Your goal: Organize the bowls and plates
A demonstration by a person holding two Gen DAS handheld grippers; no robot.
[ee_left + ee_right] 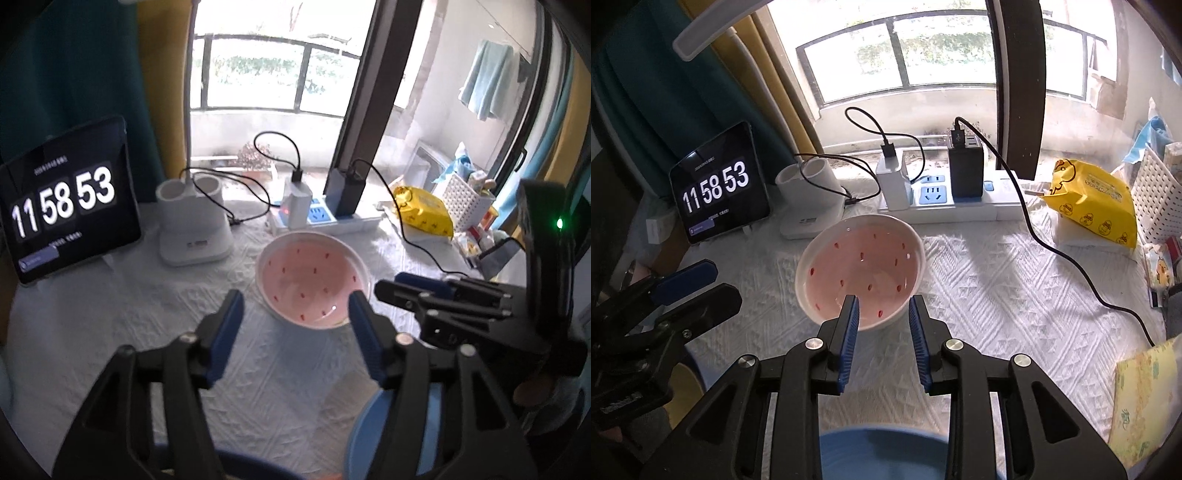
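A white bowl [312, 284] [860, 266] with a pink inside and small red marks rests on the white textured tablecloth. My left gripper [295, 299] hovers at its near left side, open wide, with nothing pressed between its blue pads. My right gripper [882, 301] hangs over the bowl's near rim, open with a narrow gap and no pad touching the rim. Each gripper shows in the other's view, the right gripper [406, 291] and the left gripper [701, 284]. A blue dish [369, 435] [879, 454] lies near me, mostly hidden under the grippers.
Behind the bowl stand a tablet clock [70, 206] [718, 184], a white holder [194, 221], a power strip [960, 199] with chargers and black cables. A yellow packet [1093, 199] and a white basket [1156, 195] sit at the right, a patterned box [1145, 398] nearer.
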